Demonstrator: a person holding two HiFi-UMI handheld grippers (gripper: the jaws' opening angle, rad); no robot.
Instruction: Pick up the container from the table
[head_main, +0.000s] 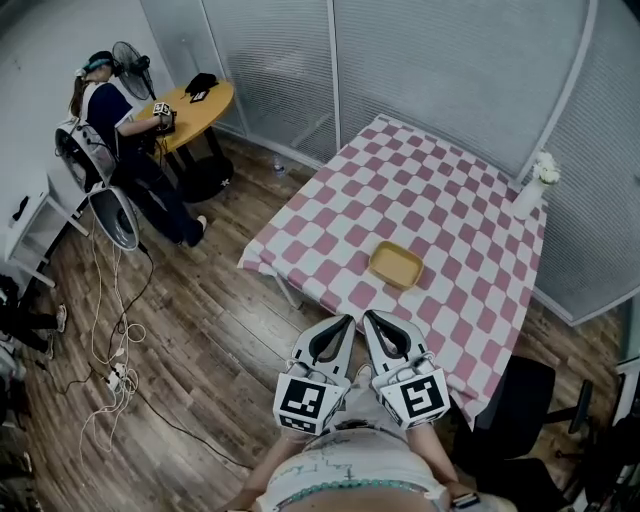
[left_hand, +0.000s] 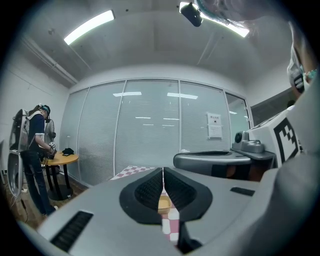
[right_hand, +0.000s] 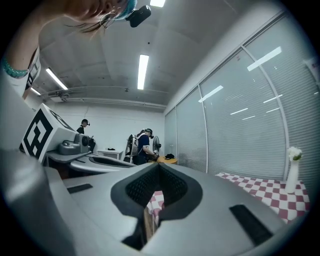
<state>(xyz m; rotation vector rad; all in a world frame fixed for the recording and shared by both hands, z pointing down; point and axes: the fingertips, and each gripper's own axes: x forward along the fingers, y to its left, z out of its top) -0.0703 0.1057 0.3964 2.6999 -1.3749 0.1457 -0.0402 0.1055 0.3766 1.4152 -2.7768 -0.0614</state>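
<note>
Approach step, as it appears: the left gripper (head_main: 347, 322) and right gripper (head_main: 369, 318) hover side by side, jaws closed on nothing, short of the checked table (head_main: 440, 200). The yellow container (head_main: 396, 264) sits untouched at their 1 o'clock. Next, one gripper probably needs to reach forward and open.

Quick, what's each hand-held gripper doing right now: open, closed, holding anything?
Left hand-held gripper: closed, jaws together, holding nothing.
Right hand-held gripper: closed, jaws together, holding nothing.
The container lies on the table, untouched.
</note>
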